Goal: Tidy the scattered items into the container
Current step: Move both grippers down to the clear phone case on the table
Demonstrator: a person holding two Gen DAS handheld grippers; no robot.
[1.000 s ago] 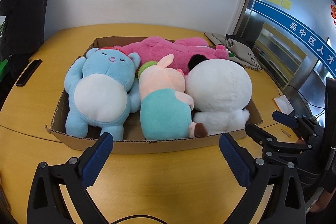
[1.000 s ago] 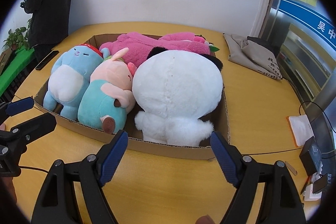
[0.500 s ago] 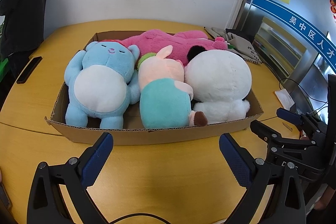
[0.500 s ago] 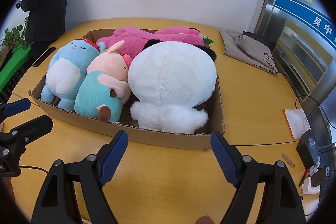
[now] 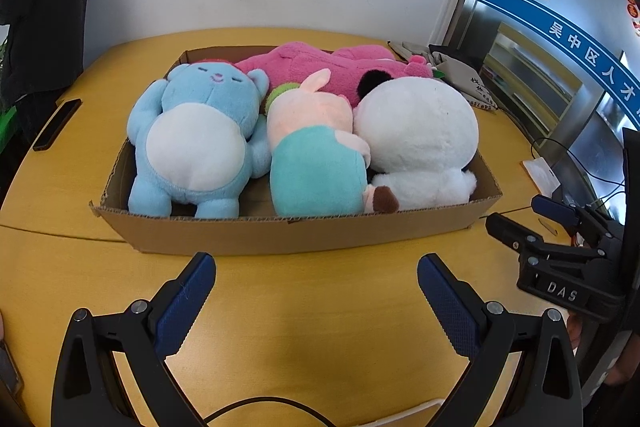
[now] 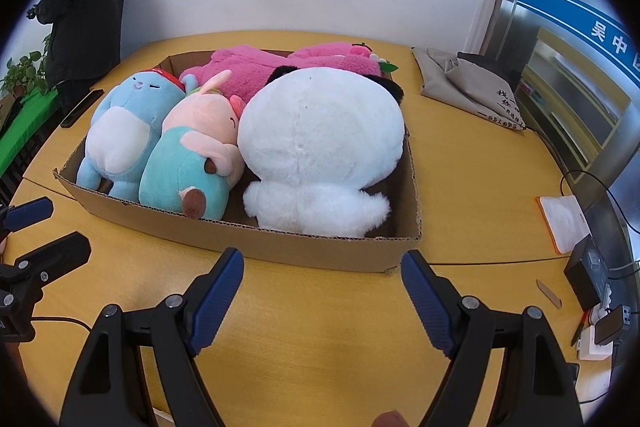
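A shallow cardboard box (image 5: 280,237) (image 6: 320,247) on the yellow table holds several plush toys: a blue bear (image 5: 196,143) (image 6: 116,131), a pink-and-teal pig (image 5: 316,155) (image 6: 192,163), a white panda (image 5: 416,135) (image 6: 320,147) and a pink plush (image 5: 316,67) (image 6: 256,67) at the back. My left gripper (image 5: 316,291) is open and empty in front of the box. My right gripper (image 6: 322,287) is open and empty near the box's front right corner; it also shows in the left wrist view (image 5: 524,215).
A grey cloth bag (image 6: 468,87) lies at the back right. A black phone (image 5: 56,125) lies at the table's left edge. A white pad (image 6: 564,223), a black box (image 6: 592,271) and cables sit at the right edge. A dark coat (image 6: 84,7) hangs at the left.
Both grippers have drawn back from the box and a little upward; the box looks smaller and farther. The toys have not moved. Both grippers stay open.
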